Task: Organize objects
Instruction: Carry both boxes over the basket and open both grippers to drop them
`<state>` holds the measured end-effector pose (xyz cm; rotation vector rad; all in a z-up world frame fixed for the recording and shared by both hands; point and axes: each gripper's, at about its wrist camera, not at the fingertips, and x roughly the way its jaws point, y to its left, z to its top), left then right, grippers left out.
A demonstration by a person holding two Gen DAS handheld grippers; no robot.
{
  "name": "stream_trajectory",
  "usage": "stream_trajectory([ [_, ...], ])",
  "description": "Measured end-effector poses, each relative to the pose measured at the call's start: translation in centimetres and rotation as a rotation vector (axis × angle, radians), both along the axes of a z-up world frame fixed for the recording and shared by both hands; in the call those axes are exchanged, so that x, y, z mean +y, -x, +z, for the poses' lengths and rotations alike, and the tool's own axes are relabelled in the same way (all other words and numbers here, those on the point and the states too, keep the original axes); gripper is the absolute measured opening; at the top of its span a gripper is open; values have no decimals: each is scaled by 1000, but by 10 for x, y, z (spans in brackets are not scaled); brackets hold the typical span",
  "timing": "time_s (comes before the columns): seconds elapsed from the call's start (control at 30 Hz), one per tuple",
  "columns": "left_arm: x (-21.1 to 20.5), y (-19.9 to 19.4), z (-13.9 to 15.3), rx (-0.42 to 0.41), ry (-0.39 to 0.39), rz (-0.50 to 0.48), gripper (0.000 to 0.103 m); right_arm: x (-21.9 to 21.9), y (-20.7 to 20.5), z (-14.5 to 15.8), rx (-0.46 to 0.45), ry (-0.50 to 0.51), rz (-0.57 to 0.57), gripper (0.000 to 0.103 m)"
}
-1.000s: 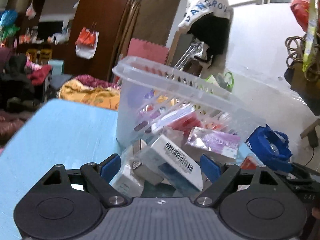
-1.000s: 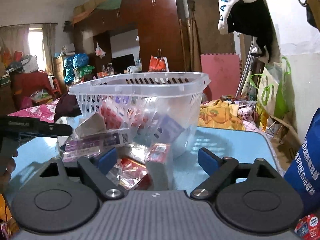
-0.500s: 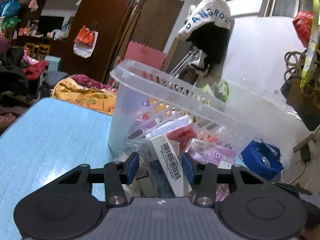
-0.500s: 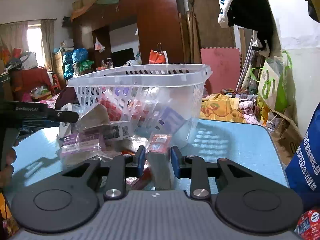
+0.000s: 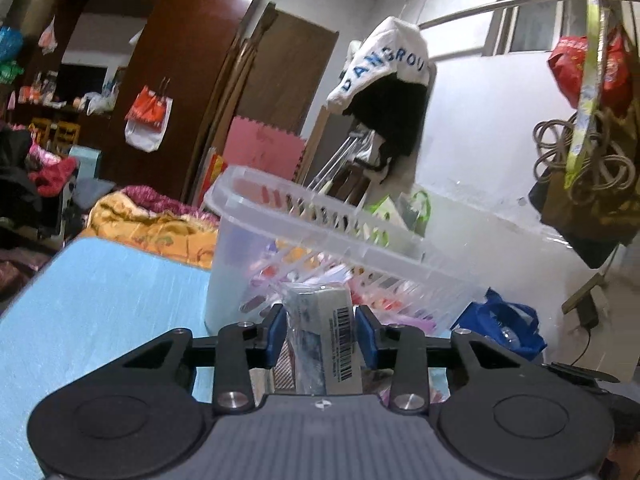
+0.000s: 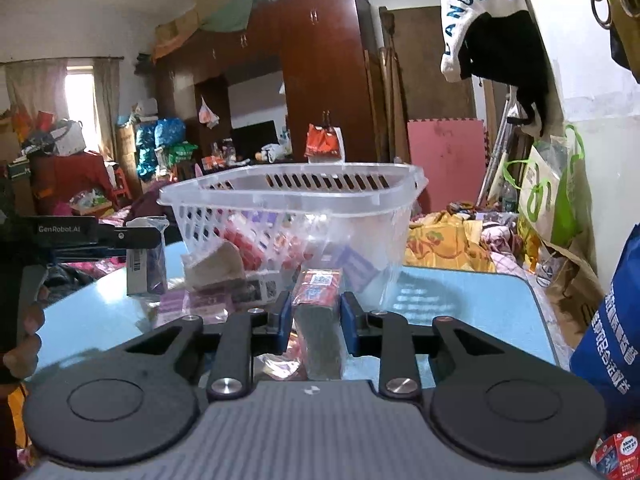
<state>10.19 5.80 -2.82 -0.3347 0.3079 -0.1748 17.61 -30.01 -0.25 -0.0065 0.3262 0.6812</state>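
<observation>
While the clear plastic basket [image 5: 320, 236] sits on the blue bench [image 5: 100, 300], both tongs are clamped on something. The left tongs [image 5: 320, 330] are nearly together, their blue pads [image 5: 276, 334] pressing either side of a white barcoded box [image 5: 328, 340] wrapped in clear film. That box stands upright between the pads, raised just in front of the basket's near wall, below its rim. From the right wrist view you catch the same box [image 6: 146, 258] off to the left of the basket, held above the bench by the left tongs [image 6: 150, 236], with the person's hand [image 6: 24, 336] on the handle.

Over to the right tongs [image 6: 312, 318]: pulled in tight on a red-topped packet [image 6: 320, 316], one pad [image 6: 283, 322] on each side. The packet stands on end, red label facing up, just in front of the basket and close to its wall; whether its lower end touches the bench I cannot tell.

Left of that packet, against the basket's front, lies a heap of loose packets [image 6: 224, 288], purple and grey ones with printed codes, resting on the bench. Inside the basket, more red and purple packs [image 6: 256, 240] show through the slotted wall. A blue bag [image 6: 612, 320] stands right of the bench.
</observation>
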Motion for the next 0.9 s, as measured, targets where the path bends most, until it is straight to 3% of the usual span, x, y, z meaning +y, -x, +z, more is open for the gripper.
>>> stream_trajectory([
  [0.13, 2, 5, 13, -29, 31, -21, 41, -2, 6, 17, -26, -38, 24, 29],
  [0.3, 4, -1, 57, -84, 49, -48, 41, 10, 0, 70, -102, -57, 40, 29],
  [0.47, 2, -48, 101, -59, 46, -22, 41, 43, -40, 108, -118, -22, 12, 29],
  [0.57, 0, -87, 103, 10, 49, -17, 44, 65, -68, 109, -112, 47, -21, 30],
  [0.63, -7, -108, 95, 80, -21, 21, 65, 78, -86, 100, -106, 106, -54, 44],
  [0.7, -12, -116, 87, 97, -87, 76, 71, 82, -87, 92, -106, 143, -76, 75],
  [0.73, -11, -113, 86, 90, -98, 79, 71, 80, -81, 88, -116, 140, -63, 79],
  [0.8, -6, -97, 83, 41, -84, 78, 76, 72, -60, 83, -149, 121, -14, 98],
  [0.9, -1, -62, 78, -13, -72, 58, 81, 59, -27, 74, -180, 82, 18, 103],
])
